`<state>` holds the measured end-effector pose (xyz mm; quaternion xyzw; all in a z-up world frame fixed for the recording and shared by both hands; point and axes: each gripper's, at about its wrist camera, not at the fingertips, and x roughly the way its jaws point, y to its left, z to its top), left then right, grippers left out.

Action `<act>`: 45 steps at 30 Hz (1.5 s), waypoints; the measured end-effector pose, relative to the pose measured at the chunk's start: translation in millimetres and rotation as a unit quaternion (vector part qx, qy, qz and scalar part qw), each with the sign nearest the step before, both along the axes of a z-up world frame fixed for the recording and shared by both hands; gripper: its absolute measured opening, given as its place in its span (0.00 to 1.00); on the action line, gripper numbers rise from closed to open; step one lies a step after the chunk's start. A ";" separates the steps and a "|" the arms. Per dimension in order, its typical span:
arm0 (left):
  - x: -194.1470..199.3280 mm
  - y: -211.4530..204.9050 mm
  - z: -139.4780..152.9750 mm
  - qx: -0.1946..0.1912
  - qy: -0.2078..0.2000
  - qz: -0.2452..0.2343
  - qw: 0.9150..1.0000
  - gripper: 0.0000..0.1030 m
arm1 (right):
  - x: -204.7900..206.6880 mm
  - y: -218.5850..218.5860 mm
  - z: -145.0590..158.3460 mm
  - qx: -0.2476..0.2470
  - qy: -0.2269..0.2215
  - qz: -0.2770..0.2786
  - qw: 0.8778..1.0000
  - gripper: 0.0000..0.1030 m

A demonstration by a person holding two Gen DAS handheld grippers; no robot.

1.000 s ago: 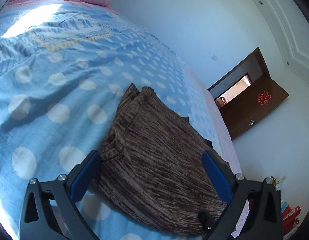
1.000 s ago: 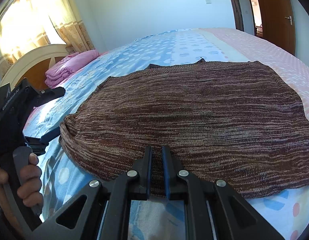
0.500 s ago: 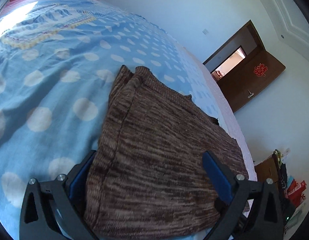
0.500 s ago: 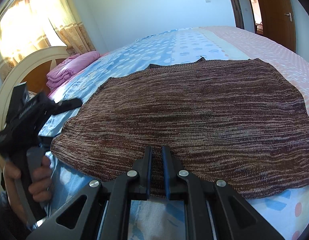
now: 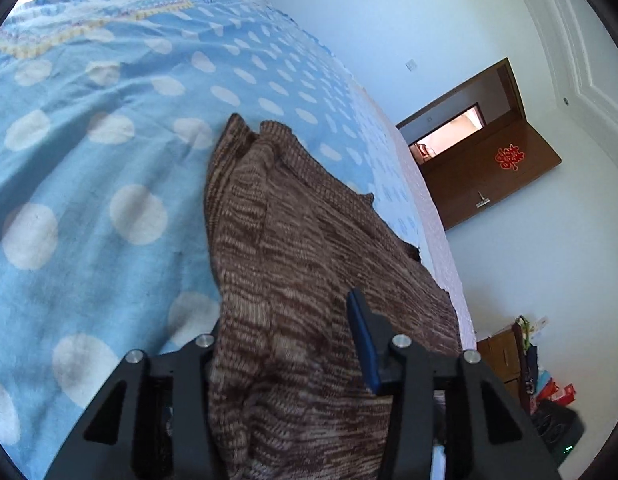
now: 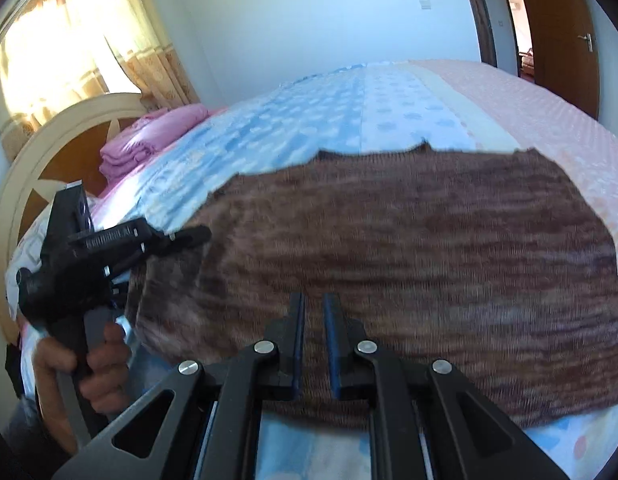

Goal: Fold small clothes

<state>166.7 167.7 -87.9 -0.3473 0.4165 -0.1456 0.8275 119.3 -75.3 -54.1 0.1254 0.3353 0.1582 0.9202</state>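
A brown knitted garment (image 6: pixel 409 240) lies spread on the bed; it also shows in the left wrist view (image 5: pixel 309 280). My left gripper (image 5: pixel 285 336) has its jaws around the garment's left end, which bunches up between the fingers and hides the left one. In the right wrist view the left gripper (image 6: pixel 181 240) sits at that end, held by a hand. My right gripper (image 6: pixel 312 304) is shut on the garment's near edge, with a fold of cloth between the blue pads.
The bed has a blue sheet with white dots (image 5: pixel 89 200) and a pink part (image 6: pixel 549 104). Folded pink bedding (image 6: pixel 149 136) lies by the headboard (image 6: pixel 69 136). A brown door (image 5: pixel 489 160) stands open beyond the bed.
My left gripper has moved onto the garment's left end and its jaws have narrowed on the cloth. The garment's near edge has shifted; the right wrist view is now blurred.
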 end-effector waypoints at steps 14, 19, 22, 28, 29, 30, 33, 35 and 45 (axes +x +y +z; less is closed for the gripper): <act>-24.2 -84.5 58.9 0.213 -0.145 -0.060 0.964 0.22 | 26.1 -15.7 -30.1 0.100 0.051 0.012 0.994 0.09; -29.2 -132.3 45.3 0.255 -0.155 -0.130 0.945 0.22 | 13.6 -52.1 -29.5 0.133 0.042 -0.032 0.990 0.10; -23.1 -138.6 32.6 0.260 -0.131 -0.139 0.946 0.22 | 16.7 -67.8 -34.4 0.151 0.062 -0.032 0.986 0.10; -25.5 -132.1 31.7 0.246 -0.127 -0.138 0.951 0.24 | 35.5 -85.1 -15.4 0.233 0.057 -0.012 0.971 0.36; -25.1 -136.4 30.5 0.248 -0.128 -0.137 0.951 0.25 | 42.7 -86.9 -11.8 0.252 0.057 -0.009 0.966 0.48; -25.1 -141.4 30.2 0.250 -0.129 -0.137 0.950 0.26 | 50.7 -88.0 -7.6 0.264 0.057 -0.009 0.963 0.65; -26.7 -144.0 30.2 0.253 -0.130 -0.136 0.949 0.26 | 77.0 -82.2 1.8 0.275 0.061 0.004 0.959 0.66; -26.4 -142.5 29.8 0.249 -0.130 -0.137 0.950 0.26 | 95.9 -72.3 4.8 0.272 0.076 0.017 0.959 0.66; -23.3 -136.8 28.2 0.233 -0.128 -0.137 0.954 0.28 | 139.1 -19.7 -4.9 0.121 0.102 0.029 0.987 0.26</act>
